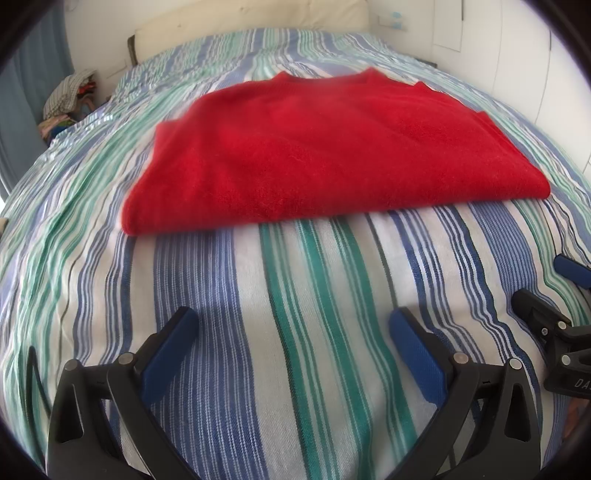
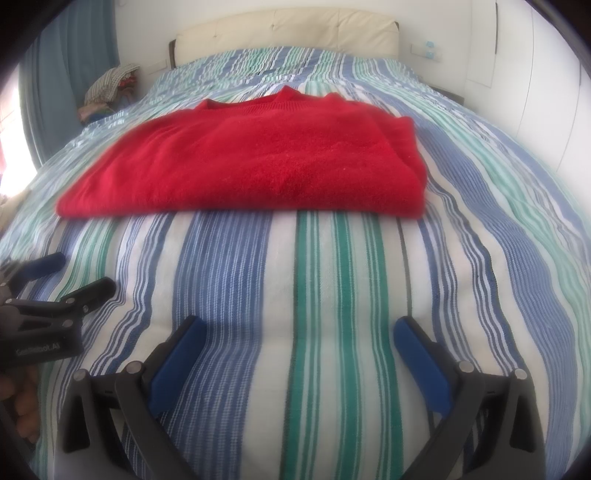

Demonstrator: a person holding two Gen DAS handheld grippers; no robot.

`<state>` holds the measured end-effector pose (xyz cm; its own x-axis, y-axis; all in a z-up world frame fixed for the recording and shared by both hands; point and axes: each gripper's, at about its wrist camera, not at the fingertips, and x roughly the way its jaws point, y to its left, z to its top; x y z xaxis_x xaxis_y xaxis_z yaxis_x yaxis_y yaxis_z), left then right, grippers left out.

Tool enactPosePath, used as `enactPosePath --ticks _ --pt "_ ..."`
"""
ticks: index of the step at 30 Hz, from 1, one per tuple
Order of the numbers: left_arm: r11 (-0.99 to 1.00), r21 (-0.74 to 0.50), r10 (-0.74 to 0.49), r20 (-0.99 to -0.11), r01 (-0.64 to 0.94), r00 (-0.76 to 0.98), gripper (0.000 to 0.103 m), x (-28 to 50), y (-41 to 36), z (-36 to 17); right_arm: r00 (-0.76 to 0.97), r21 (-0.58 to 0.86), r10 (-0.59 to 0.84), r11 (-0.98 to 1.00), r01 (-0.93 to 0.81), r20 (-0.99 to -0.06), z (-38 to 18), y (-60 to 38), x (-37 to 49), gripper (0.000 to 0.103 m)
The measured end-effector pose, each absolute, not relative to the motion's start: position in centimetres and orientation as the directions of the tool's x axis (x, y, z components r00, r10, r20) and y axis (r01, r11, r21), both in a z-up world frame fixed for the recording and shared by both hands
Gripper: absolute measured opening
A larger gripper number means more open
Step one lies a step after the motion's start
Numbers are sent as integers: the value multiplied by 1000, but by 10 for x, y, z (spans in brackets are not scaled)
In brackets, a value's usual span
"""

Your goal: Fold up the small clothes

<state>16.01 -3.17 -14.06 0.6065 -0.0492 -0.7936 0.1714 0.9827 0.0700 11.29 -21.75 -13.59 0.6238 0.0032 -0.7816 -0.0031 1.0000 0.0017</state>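
Observation:
A red fuzzy sweater (image 1: pixel 325 155) lies folded flat on the striped bedspread (image 1: pixel 295 295), its neckline at the far side; it also shows in the right wrist view (image 2: pixel 258 166). My left gripper (image 1: pixel 293 319) is open and empty, low over the bedspread a short way in front of the sweater's near edge. My right gripper (image 2: pixel 299 328) is open and empty too, also in front of the near edge. Each gripper shows at the side of the other's view: the right one (image 1: pixel 546 295), the left one (image 2: pixel 77 273).
The bed has a cream headboard (image 2: pixel 288 33) at the far end. A pile of clothes (image 2: pixel 110 88) sits at the bed's far left beside a blue curtain (image 2: pixel 74 55). White wall panels (image 2: pixel 517 74) stand on the right.

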Motion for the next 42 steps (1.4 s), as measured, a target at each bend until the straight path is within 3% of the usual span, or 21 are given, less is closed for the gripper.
enactPosePath --ticks 42 --pt "983 68 -51 -794 171 606 103 160 -30 -140 627 20 18 1000 -4 -779 -135 -219 113 101"
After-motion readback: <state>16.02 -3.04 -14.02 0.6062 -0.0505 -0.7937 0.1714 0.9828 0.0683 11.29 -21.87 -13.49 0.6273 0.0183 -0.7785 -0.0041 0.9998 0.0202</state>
